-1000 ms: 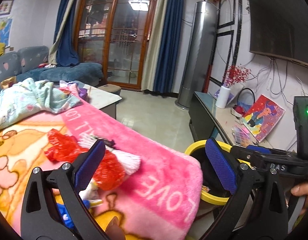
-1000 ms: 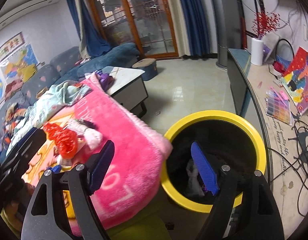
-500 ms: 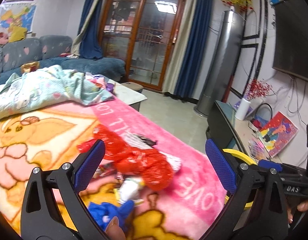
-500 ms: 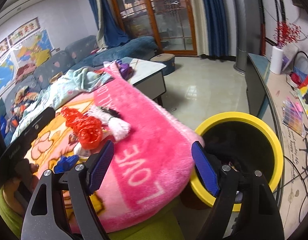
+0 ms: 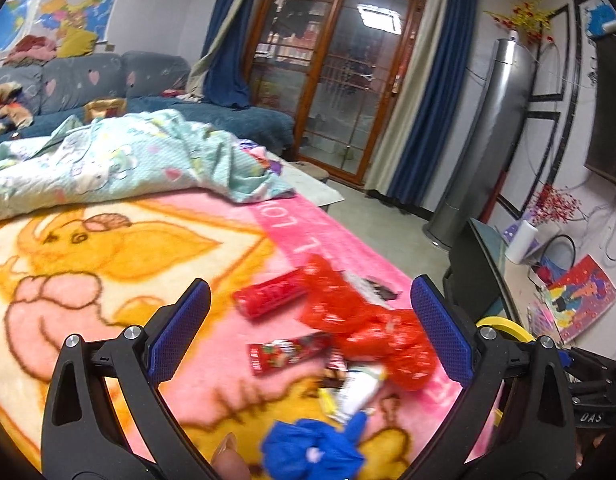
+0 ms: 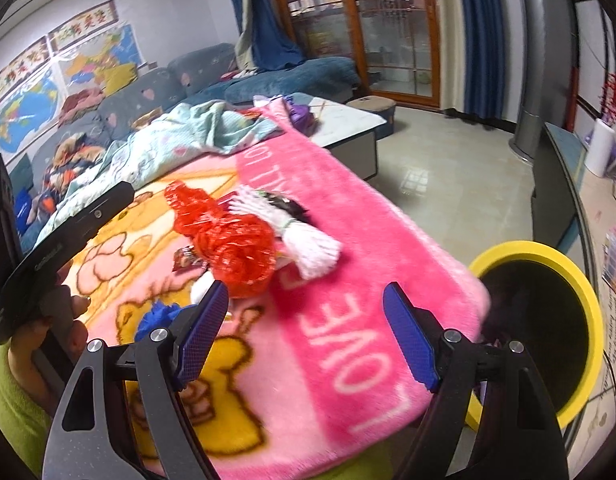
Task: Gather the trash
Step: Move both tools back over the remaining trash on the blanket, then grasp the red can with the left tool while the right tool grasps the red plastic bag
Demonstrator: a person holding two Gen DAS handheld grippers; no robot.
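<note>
Left gripper (image 5: 310, 330): fingers spread wide and empty, hanging above the litter pile, pointing down at it.
Blanket (image 6: 348, 280): soft pink and yellow fleece over a low surface; all the litter lies on it, near its right-hand edge.
Blue scrap (image 5: 314, 450): crumpled blue material nearest the left gripper; looks light and squashy.
Red tube (image 5: 269, 294): small red cylinder lying flat, long axis running left to right and tilted slightly up to the right; probably stiff and smooth, so best pinched across its middle.
Red wrapper (image 5: 287, 352): flat printed packet just below the tube, lying nearly parallel to it; thin, likely to slide on the fleece.
Red plastic bag (image 6: 235, 246): crinkled, bunched and translucent; surely very light and slippery, so take it at the thickest gather.
White tassel (image 6: 303, 242): soft bundle tied at its waist, touching the bag's right side; long axis slants down to the right, fringe fanning towards the bin. Grip at the tie.
Right gripper (image 6: 305, 338): fingers spread apart, holding nothing, over bare blanket short of the pile.
Yellow-rimmed bin (image 6: 590, 344): on the floor beside the blanket's right edge, mouth open upward.
</note>
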